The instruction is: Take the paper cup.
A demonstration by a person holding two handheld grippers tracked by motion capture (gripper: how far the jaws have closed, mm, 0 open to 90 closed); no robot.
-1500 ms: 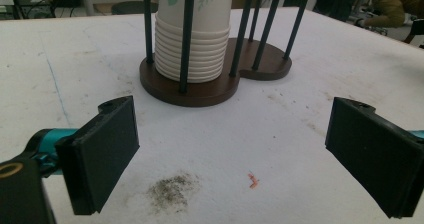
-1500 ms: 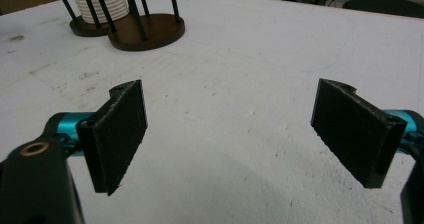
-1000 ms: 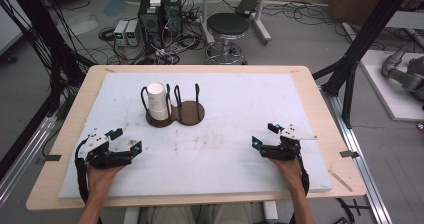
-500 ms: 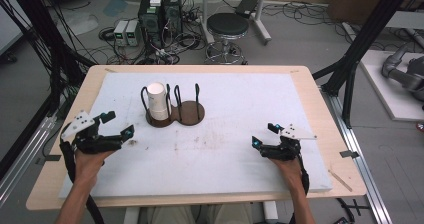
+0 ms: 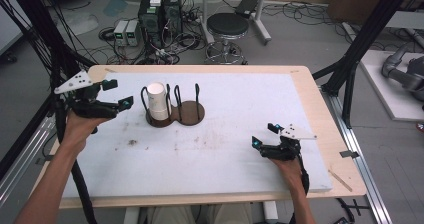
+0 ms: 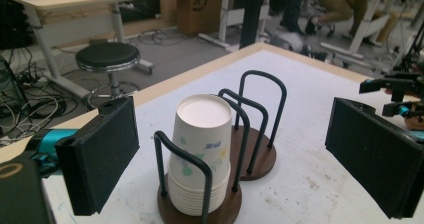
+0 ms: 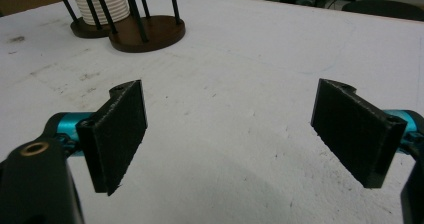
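Both tools gape wide and empty — the left tool (image 5: 116, 95) has lifted off the desk (image 5: 300, 91) and swung toward the cups (image 5: 157, 100), stacked in the rack (image 5: 187, 113). A grab looks next; the right tool (image 5: 265, 136) rests unmoved.

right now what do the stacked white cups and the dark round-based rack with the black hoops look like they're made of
The stacked white cups look like matte paper: thin ribbed rims nested at the bottom and small printed marks on the side. The rack's two dark brown round bases look like stained wood with a dull sheen, though coated board is possible. Its black hoops look like bent metal wire with a smooth black coating.
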